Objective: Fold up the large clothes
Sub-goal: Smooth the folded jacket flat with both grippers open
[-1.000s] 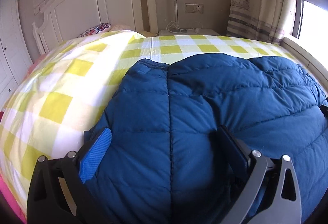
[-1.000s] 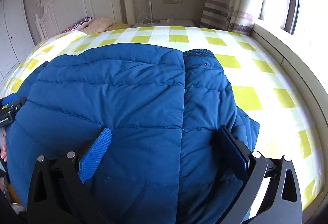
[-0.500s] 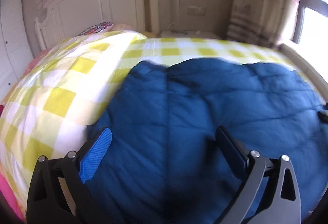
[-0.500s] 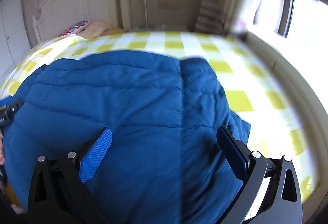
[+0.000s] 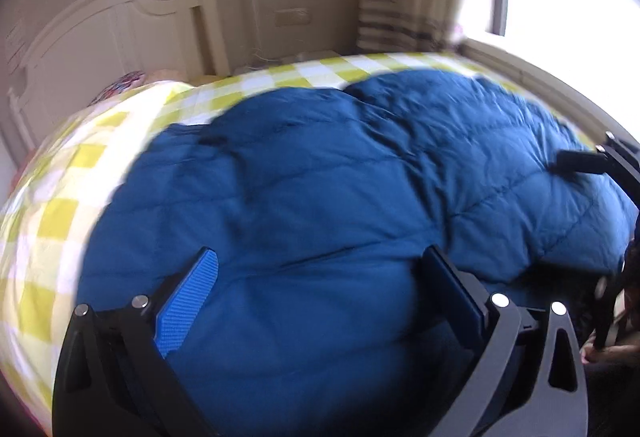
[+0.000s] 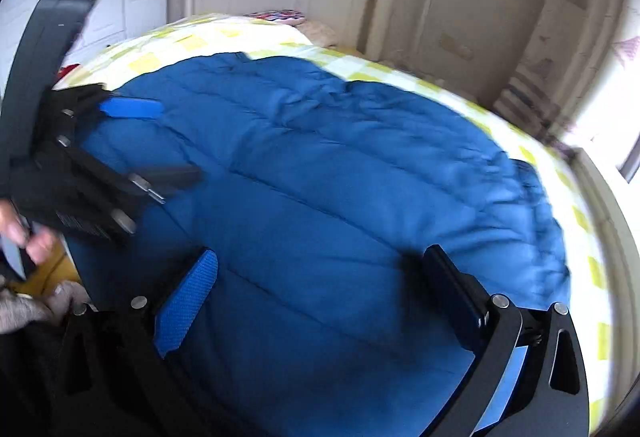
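Left wrist: my left gripper [image 5: 320, 297] hung with fingers wide, empty, over the blue quilted jacket [image 5: 340, 177] spread on the checked bedsheet [image 5: 48, 221]. Right wrist: right gripper [image 6: 320, 297] also spread, gripping nothing — puffy, soft, probably slippery; I'd pinch its hem.
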Tool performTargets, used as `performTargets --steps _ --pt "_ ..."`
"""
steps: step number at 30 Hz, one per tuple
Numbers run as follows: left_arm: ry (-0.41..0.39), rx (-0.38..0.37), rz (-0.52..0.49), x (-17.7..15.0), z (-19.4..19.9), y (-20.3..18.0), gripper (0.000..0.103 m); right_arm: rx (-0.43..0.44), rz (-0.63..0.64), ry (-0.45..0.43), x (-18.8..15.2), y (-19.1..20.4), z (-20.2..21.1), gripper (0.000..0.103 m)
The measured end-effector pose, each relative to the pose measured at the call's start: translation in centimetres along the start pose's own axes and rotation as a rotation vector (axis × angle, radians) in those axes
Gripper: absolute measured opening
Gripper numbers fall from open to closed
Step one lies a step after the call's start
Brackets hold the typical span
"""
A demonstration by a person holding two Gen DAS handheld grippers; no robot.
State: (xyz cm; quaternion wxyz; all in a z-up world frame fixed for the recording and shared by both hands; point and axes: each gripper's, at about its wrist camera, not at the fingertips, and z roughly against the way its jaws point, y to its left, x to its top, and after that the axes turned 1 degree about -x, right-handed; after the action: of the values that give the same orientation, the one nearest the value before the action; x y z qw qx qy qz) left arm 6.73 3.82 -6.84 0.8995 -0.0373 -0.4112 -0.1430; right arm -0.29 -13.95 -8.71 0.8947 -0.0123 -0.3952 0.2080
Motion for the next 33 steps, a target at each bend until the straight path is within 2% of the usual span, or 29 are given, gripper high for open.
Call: performTargets --steps 3,5,6,9,10,12,14,15,17,19,22,26,28,30,33 --pt "-0.037 0.082 0.083 -0.8 1.7 3.4 0.101 -0.042 -0.097 -0.017 -2.1 -3.7 1.8 0.098" --pt "-0.007 0.161 0.114 -2.0 1.5 5.9 0.101 -0.037 -0.157 -0.007 -3.9 -6.0 1.8 0.098" --pt "0.003 0.164 0.123 -2.5 1.2 6.7 0.101 -0.008 -0.217 -0.015 -5.0 -7.5 1.8 0.098" --pt "-0.017 0.088 0.173 -4.0 0.8 8.4 0.101 0.047 -0.285 -0.049 -7.1 -9.2 1.4 0.098" --pt "-0.016 0.098 0.166 -4.0 0.7 8.3 0.101 0.042 -0.293 -0.046 -7.1 -9.1 1.3 0.098" --pt "0.0 0.134 0.152 -3.6 0.5 7.6 0.101 -0.031 -0.273 -0.001 -6.1 -8.1 1.6 0.098" --pt "0.008 0.15 0.147 -3.4 0.2 7.4 0.101 -0.098 -0.242 -0.02 -5.1 -7.1 3.0 0.098" --pt "0.006 0.147 0.15 -3.7 0.4 7.5 0.101 -0.096 -0.215 -0.067 -4.7 -6.4 4.1 0.098" --pt "0.002 0.139 0.154 -4.0 0.7 7.8 0.101 -0.081 -0.201 -0.09 -4.4 -5.7 4.8 0.097" --pt "-0.001 0.139 0.154 -4.2 0.8 7.9 0.101 -0.082 -0.197 -0.03 -5.4 -5.9 3.2 0.098" --pt "-0.01 0.135 0.156 -4.4 0.9 7.8 0.101 0.055 -0.347 -0.029 -7.5 -8.5 1.6 0.099" --pt "0.005 0.13 0.162 -4.2 1.1 8.0 0.101 -0.047 -0.283 0.051 -4.9 -7.8 2.3 0.098" --pt "0.041 0.152 0.169 -3.4 1.5 7.9 0.101 -0.112 -0.238 0.012 -3.5 -7.5 3.3 0.098" --pt "0.05 0.152 0.146 -1.8 2.2 7.2 0.1 -0.094 -0.186 -0.032 -1.3 -7.2 3.6 0.098" --pt "-0.057 0.152 0.044 3.0 3.6 4.8 0.101 -0.072 -0.148 -0.075 2.8 -7.2 1.8 0.098"
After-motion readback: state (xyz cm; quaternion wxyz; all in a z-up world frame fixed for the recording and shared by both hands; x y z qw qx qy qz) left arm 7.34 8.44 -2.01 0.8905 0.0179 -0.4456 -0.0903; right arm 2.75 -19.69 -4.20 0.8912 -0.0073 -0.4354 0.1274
